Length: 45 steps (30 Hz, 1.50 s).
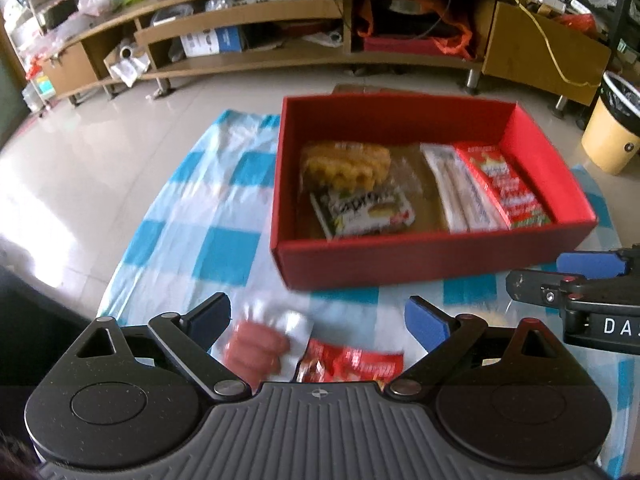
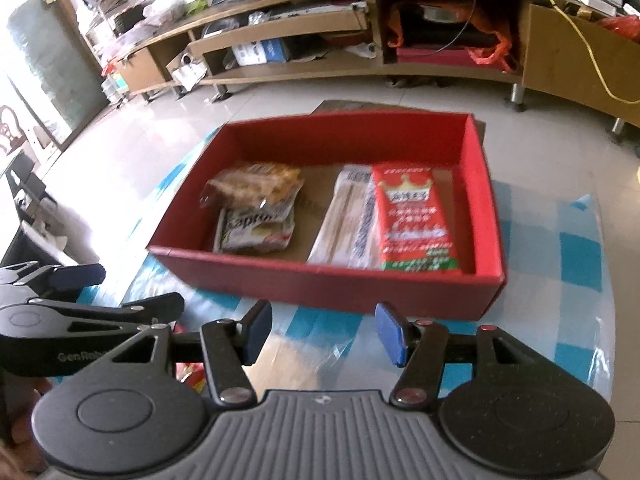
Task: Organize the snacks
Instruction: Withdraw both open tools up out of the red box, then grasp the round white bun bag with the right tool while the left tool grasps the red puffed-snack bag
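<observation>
Red box (image 1: 424,268) ahead of both grippers: waffle pack (image 1: 345,165), Caprice pack (image 1: 362,212), white pack (image 1: 460,188), red pack (image 1: 506,184); left gripper (image 1: 318,326) spread wide over sausage pack (image 1: 260,346) & red wrapper (image 1: 352,366); right gripper (image 2: 324,336) wide, empty.

The sausage pack (image 1: 256,346) and the red packet (image 1: 352,366) between the left gripper's (image 1: 316,326) fingers were motion-blurred, the packet's near end hidden behind the gripper body, and print on the boxed red pack (image 2: 414,218) was illegible.
</observation>
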Each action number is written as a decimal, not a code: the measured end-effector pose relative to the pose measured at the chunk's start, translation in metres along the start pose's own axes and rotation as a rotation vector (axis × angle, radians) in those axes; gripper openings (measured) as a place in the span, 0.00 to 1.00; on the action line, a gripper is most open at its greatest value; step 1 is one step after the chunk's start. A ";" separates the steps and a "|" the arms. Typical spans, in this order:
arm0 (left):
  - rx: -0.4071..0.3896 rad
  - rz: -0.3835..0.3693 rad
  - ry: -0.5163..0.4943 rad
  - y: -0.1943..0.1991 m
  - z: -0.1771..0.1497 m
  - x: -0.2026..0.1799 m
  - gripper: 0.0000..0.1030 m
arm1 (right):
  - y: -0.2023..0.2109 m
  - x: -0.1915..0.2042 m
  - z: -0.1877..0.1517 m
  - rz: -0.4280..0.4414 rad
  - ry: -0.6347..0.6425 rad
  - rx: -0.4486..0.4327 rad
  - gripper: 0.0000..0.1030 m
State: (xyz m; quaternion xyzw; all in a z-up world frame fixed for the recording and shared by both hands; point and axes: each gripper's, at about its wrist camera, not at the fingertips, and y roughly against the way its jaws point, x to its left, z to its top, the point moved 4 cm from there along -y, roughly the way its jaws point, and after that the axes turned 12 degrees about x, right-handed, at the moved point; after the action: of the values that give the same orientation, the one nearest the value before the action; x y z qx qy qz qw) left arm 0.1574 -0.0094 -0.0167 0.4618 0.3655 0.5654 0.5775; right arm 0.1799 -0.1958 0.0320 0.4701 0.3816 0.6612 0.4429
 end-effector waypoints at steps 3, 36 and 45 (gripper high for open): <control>0.026 0.003 -0.002 -0.005 -0.009 0.003 0.94 | -0.006 0.005 -0.006 -0.003 0.010 0.028 0.57; 0.226 -0.140 -0.081 -0.037 -0.065 -0.016 0.64 | -0.026 0.007 -0.020 -0.022 0.023 0.117 0.59; 0.181 -0.106 -0.097 -0.031 -0.063 -0.017 0.87 | -0.035 0.025 -0.015 0.025 0.028 0.128 0.68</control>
State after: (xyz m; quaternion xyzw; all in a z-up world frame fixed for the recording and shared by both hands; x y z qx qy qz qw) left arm 0.1058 -0.0170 -0.0668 0.5189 0.4105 0.4759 0.5794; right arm 0.1693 -0.1627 0.0025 0.4930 0.4232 0.6474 0.3984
